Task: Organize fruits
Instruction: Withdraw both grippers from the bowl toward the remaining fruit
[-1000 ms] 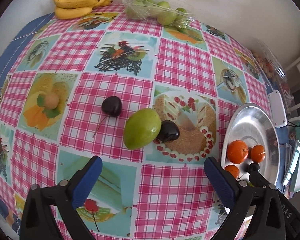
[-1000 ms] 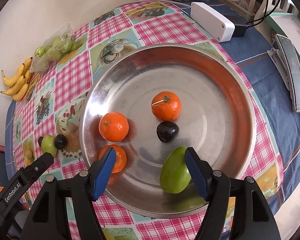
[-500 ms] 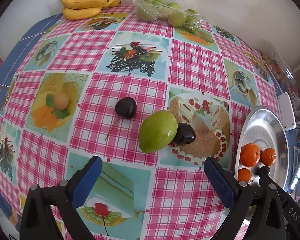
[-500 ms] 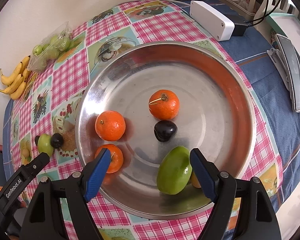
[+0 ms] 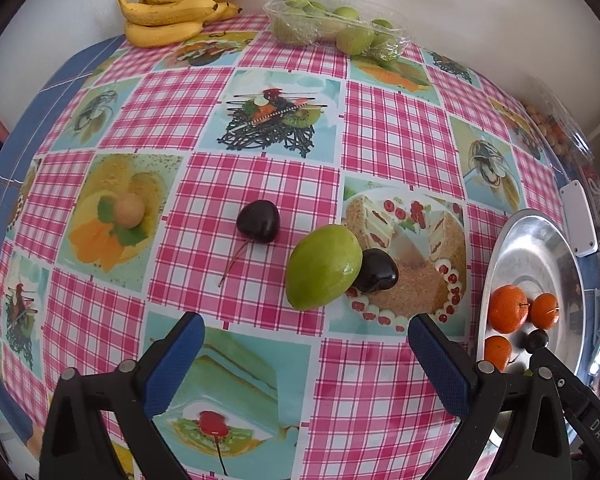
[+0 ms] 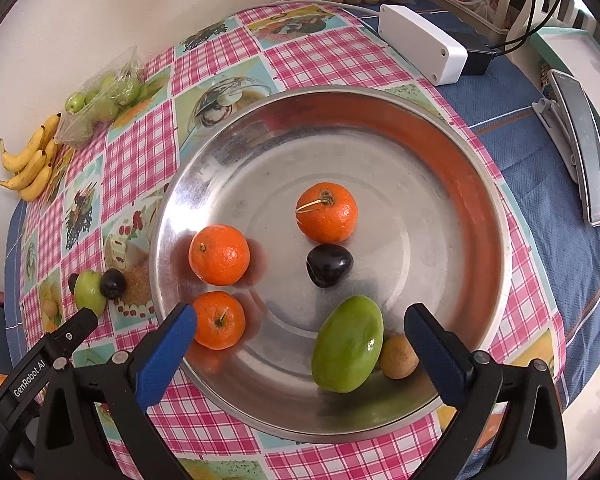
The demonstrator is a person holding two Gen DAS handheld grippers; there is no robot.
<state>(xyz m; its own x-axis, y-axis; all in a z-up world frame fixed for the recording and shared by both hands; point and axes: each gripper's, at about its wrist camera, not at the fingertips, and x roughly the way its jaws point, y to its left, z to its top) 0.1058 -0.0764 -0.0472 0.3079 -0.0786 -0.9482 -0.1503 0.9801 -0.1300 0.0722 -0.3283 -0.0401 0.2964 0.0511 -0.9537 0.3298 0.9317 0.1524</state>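
The right claw (image 6: 300,344) hangs over the near part of the steel plate (image 6: 484,184), pointing steeply down, and its jaws have just been opening; they now stand wide apart with nothing pressed between the blue pads. A green mango (image 6: 348,350) lies on the plate between the two fingers, free of both. Its long axis runs on a slant, the narrower end toward the upper right of the right wrist view and the broader end toward the lower left. A small brownish fruit (image 6: 399,357) touches its right flank. Beyond the mango sit a dark plum (image 6: 329,260) and three oranges: one near the plate's middle (image 6: 326,212), one on the left (image 6: 219,254), and one just beside the left blue pad (image 6: 219,320).

The left claw (image 5: 306,364) is also spread wide and holds nothing, above the checked cloth of the desk (image 5: 400,136). Ahead of it a second green mango (image 5: 323,267) rests on the cloth, its long axis slanting from lower left to upper right, with a dark plum (image 5: 377,271) touching its right side. Another dark fruit with a stem (image 5: 258,222) lies apart to the left, stem trailing toward the lower left. At the far edge by the wall are bananas (image 5: 172,8) and a clear bag of green fruits (image 5: 336,26).
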